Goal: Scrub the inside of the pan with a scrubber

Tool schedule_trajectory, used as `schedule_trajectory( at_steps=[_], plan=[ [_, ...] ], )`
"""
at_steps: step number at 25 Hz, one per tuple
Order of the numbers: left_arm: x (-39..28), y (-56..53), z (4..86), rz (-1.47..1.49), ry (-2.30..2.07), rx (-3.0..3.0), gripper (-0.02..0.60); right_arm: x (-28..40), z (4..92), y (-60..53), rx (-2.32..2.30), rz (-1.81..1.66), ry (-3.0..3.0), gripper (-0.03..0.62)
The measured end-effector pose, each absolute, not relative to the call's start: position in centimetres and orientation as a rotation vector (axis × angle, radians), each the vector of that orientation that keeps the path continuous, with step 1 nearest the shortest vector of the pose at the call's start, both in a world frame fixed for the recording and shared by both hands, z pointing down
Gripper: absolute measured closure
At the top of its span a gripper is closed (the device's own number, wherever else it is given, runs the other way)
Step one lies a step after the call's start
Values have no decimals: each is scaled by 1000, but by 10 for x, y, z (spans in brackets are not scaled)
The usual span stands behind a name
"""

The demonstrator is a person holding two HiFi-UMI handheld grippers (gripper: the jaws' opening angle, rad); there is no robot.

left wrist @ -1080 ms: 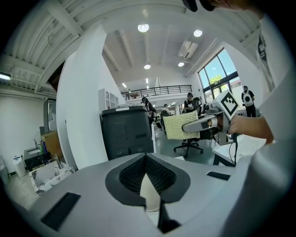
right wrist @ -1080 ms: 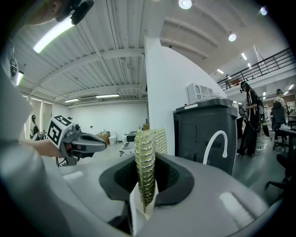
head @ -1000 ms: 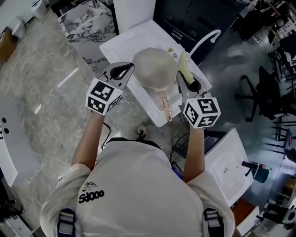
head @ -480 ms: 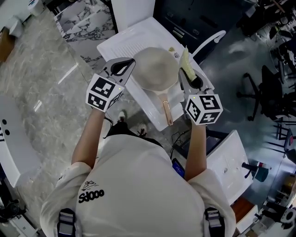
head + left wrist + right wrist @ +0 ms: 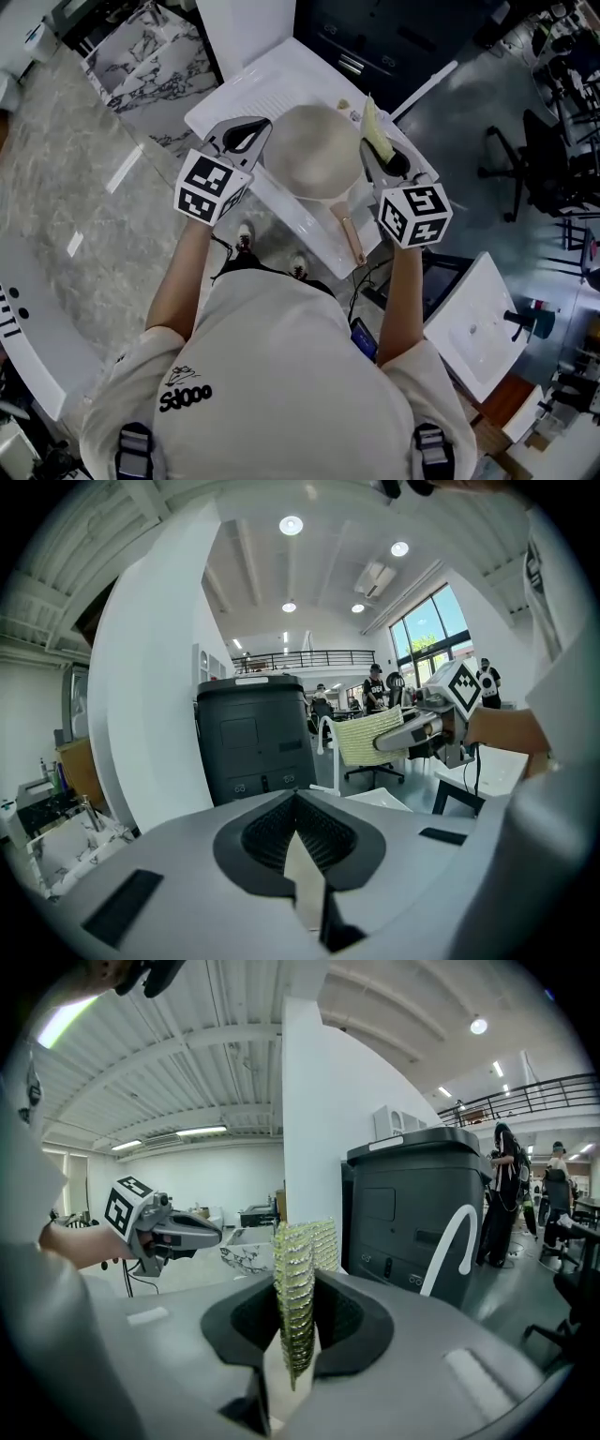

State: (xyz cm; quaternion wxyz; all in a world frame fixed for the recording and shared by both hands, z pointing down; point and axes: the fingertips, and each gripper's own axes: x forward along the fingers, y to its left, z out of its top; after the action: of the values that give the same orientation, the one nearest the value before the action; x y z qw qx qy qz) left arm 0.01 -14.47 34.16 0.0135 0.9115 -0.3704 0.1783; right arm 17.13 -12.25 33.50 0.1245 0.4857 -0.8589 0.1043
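A round cream pan (image 5: 314, 150) with a copper-coloured handle (image 5: 352, 240) lies on the white sink unit (image 5: 272, 80); the handle points toward me. My left gripper (image 5: 265, 127) hovers at the pan's left rim, shut with nothing between its jaws, which also meet empty in the left gripper view (image 5: 295, 795). My right gripper (image 5: 368, 146) is at the pan's right rim, shut on a yellow-green scrubber (image 5: 375, 131). The scrubber (image 5: 298, 1288) stands upright between the right jaws (image 5: 295, 1283). Each gripper sees the other: the right gripper (image 5: 412, 731) and the left gripper (image 5: 167, 1228).
A white curved faucet (image 5: 427, 82) rises at the sink's right. Behind the sink are a dark grey cabinet (image 5: 248, 752) and a white pillar (image 5: 323, 1147). A marble floor (image 5: 84, 216), an office chair (image 5: 525, 178) and a white table (image 5: 473, 323) surround me.
The head view has shifted, so the sink sits a little differently in the picture. Both grippers stay at the pan's rims, the right one still holding the scrubber.
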Motion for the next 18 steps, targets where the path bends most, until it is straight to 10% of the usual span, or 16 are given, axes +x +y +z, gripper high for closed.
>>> schedule_trajectory(
  at_steps=[18],
  plan=[
    [-1, -207, 395, 620, -925, 2846, 576, 170, 420, -179, 1572, 539, -2266, 517]
  ],
)
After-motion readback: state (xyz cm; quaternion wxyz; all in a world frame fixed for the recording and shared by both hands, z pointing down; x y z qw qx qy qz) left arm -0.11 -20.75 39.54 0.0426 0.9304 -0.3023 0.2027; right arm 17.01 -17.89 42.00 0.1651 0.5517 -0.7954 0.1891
